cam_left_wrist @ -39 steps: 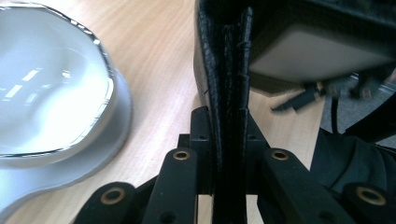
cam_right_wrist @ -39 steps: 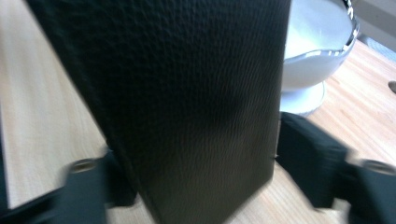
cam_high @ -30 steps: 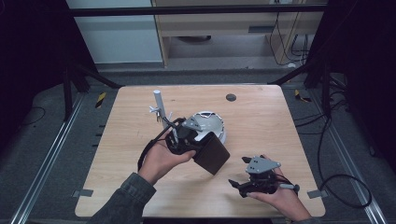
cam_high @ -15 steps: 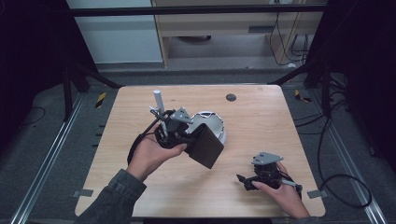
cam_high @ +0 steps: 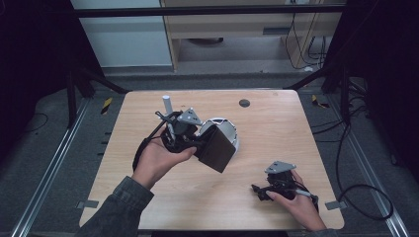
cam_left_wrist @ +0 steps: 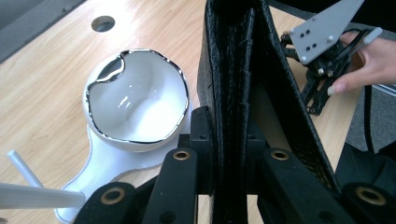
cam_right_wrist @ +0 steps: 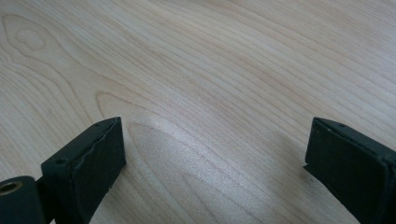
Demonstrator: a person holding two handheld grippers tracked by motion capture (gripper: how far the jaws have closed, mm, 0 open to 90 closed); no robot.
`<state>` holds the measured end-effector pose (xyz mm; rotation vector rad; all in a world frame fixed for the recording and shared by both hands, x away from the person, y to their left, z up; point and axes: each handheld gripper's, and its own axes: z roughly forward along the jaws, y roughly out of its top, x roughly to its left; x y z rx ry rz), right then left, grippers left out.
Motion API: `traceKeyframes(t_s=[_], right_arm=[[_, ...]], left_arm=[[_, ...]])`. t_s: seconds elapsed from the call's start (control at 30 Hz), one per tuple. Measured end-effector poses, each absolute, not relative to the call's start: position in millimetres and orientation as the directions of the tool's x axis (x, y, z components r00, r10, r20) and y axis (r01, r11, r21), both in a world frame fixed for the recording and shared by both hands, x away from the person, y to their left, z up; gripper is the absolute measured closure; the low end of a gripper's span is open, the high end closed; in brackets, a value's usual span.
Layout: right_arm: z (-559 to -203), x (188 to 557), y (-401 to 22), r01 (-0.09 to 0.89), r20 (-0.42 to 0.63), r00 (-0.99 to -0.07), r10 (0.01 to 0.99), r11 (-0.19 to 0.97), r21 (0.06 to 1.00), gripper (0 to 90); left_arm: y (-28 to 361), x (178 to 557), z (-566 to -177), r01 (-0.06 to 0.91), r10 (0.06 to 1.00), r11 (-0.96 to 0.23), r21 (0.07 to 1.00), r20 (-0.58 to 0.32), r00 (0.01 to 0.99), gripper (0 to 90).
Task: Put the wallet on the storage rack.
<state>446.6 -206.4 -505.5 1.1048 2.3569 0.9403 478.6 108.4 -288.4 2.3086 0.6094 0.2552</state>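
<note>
Left gripper (cam_left_wrist: 229, 154) clamping wallet (cam_left_wrist: 243, 74), white bowl (cam_left_wrist: 135, 102) beside

From my remote seat, the high view was evenly lit from above: the table (cam_high: 276, 123) glowed pale against a surround that fell away to near black on both sides. Shadows beneath the hands were short and soft. That picture was coarse, with fine detail smeared. The left gripper view was sharper at mid-range; glare streaked the bowl (cam_left_wrist: 135, 100), whose rim flashed bright lines, while the black wallet (cam_left_wrist: 233, 70) swallowed light and kept only faint grain. Its near jaws were softly blurred. In the right gripper view I saw a broad sheen on the wood between the jaws, both of them out of focus, each casting a faint shadow.
</note>
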Motion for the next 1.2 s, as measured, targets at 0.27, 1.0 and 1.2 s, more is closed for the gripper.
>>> traceKeyframes(t_s=[0.27, 1.0, 1.2], right_arm=[[-508, 449, -207, 0.550, -0.037, -0.613, 0.789, 0.460, 0.697, 4.0], [-512, 450, -210, 0.554, -0.012, -0.601, 0.799, 0.427, 0.715, 1.2], [-512, 451, -210, 0.551, -0.014, -0.601, 0.799, 0.426, 0.718, 0.9]], left_arm=[[107, 484, -274, 0.348, 0.513, -0.606, 0.715, 0.017, 0.858, 80.8], [103, 521, -271, 0.401, 0.618, -0.537, 0.742, 0.022, 0.786, 80.9], [100, 530, -283, 0.418, 0.628, -0.539, 0.731, 0.017, 0.778, 80.9]])
